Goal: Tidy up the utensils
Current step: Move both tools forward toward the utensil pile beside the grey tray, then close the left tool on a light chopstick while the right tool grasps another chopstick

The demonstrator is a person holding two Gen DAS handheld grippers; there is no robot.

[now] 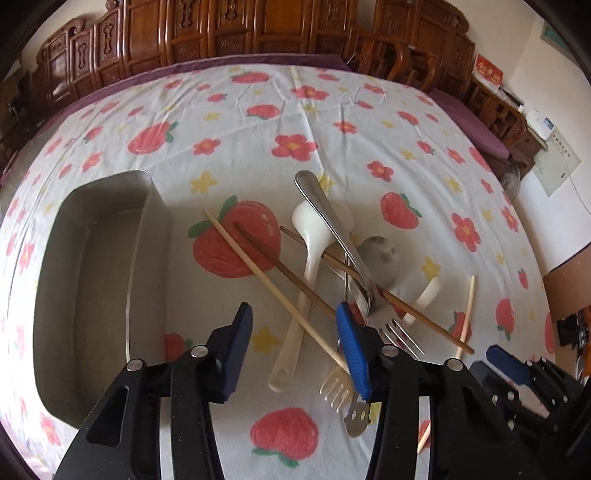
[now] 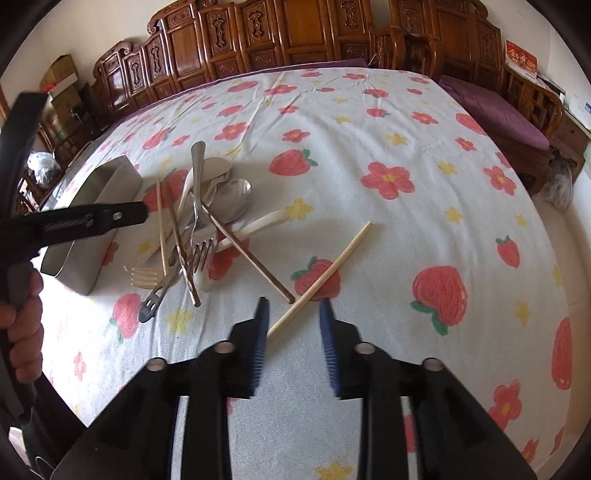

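A home living or dining room: carved wooden furniture lines the wall behind a worktop under a strawberry-print cloth.

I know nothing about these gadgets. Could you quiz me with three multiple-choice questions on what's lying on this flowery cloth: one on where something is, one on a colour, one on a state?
1. Seen from the left wrist camera, where is the metal box?
A. On top of the utensil pile
B. To the left of the pile
C. On the floor

2. What colour is the big plastic spoon in the pile?
A. White
B. Green
C. Black

3. The metal box is:
A. Covered by a lid
B. Full of forks
C. Empty

Answers:
1 B, the metal box sits on the cloth left of the utensil pile.
2 A, the plastic spoon is plainly white.
3 C, its bare bottom shows, with no lid on it.
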